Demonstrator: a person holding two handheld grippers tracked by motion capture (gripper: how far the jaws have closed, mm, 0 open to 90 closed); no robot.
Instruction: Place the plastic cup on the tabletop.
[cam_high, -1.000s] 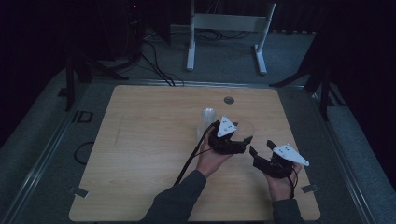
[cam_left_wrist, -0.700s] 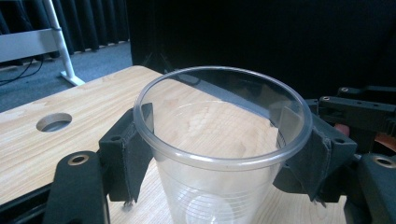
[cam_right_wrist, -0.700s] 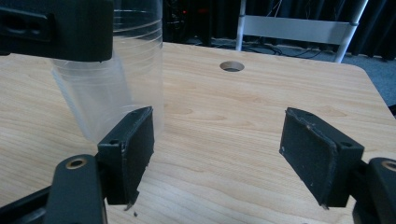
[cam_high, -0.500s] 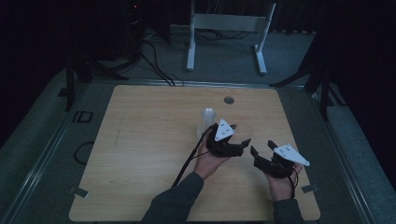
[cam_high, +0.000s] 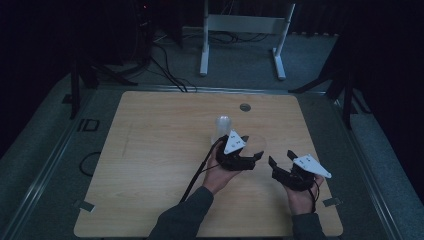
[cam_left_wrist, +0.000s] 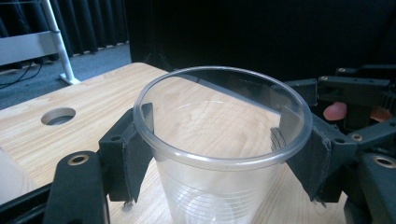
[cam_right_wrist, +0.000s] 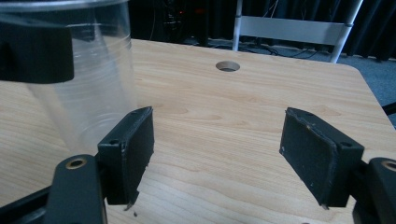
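Since a second ago we see almost no change: both hands stay low on the right half of the wooden table (cam_high: 150, 150), the left gripper (cam_high: 248, 159) only slightly shifted. A pale upright object (cam_high: 223, 127) behind it is too dim to identify. In the left gripper view, a clear plastic cup (cam_left_wrist: 219, 154) stands upright between our left pads (cam_left_wrist: 135, 154), which press its wall just under the rim; its base is cut off. Our right gripper (cam_high: 281, 161) sits just beside, jaws spread and empty, the cup at its left edge.
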